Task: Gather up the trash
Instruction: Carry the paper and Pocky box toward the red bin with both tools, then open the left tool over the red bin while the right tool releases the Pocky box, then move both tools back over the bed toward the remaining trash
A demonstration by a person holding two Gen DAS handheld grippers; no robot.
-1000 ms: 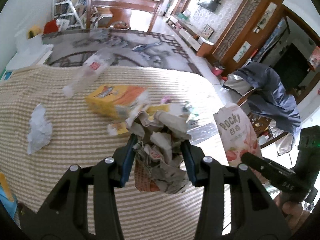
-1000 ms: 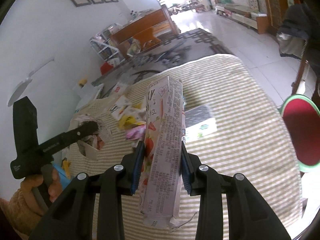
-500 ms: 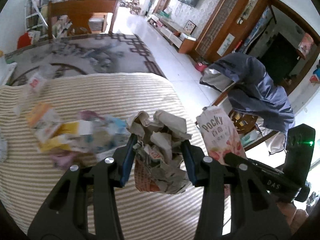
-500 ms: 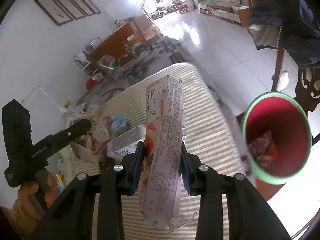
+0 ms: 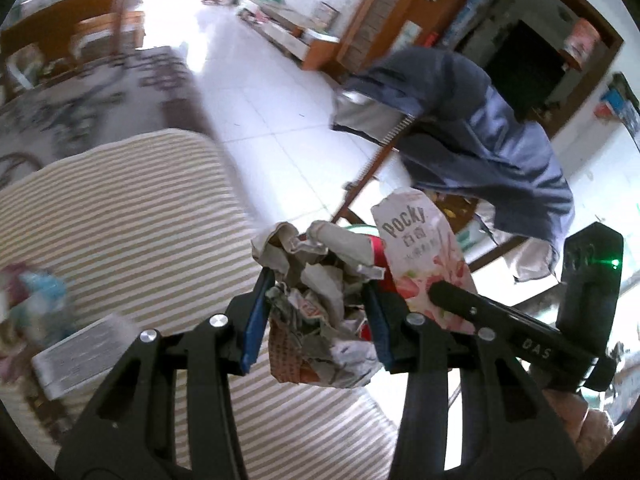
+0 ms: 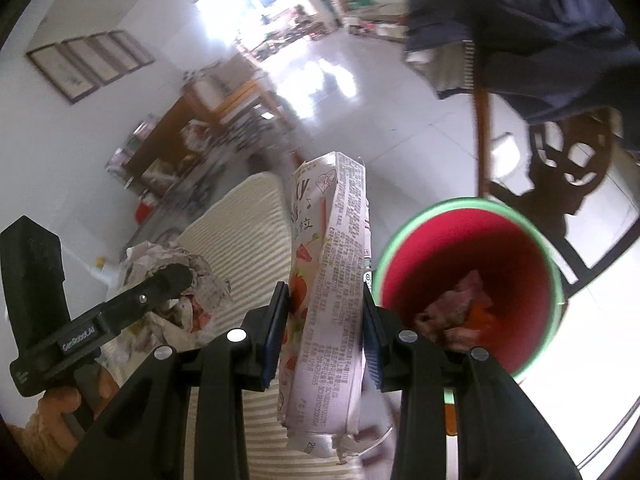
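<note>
Beside the red bin (image 6: 516, 236) with its green rim, both our loads now hang at the tabletop's (image 5: 132, 216) far edge; a second ago we were over the middle of the striped cloth with the scattered litter ahead, and the bin was barely in the right view. Our right tool (image 6: 324, 332) is clamped on the Pocky box (image 6: 332, 280), held upright just left of the bin's mouth, which is open and already holds some wrappers. Our left tool (image 5: 316, 320) grips the crumpled paper wad (image 5: 320, 292), a little further from the bin than the box. We judge the carry nearly done: the box needs a short shift over the rim, then release. More litter remains on the tabletop.
</note>
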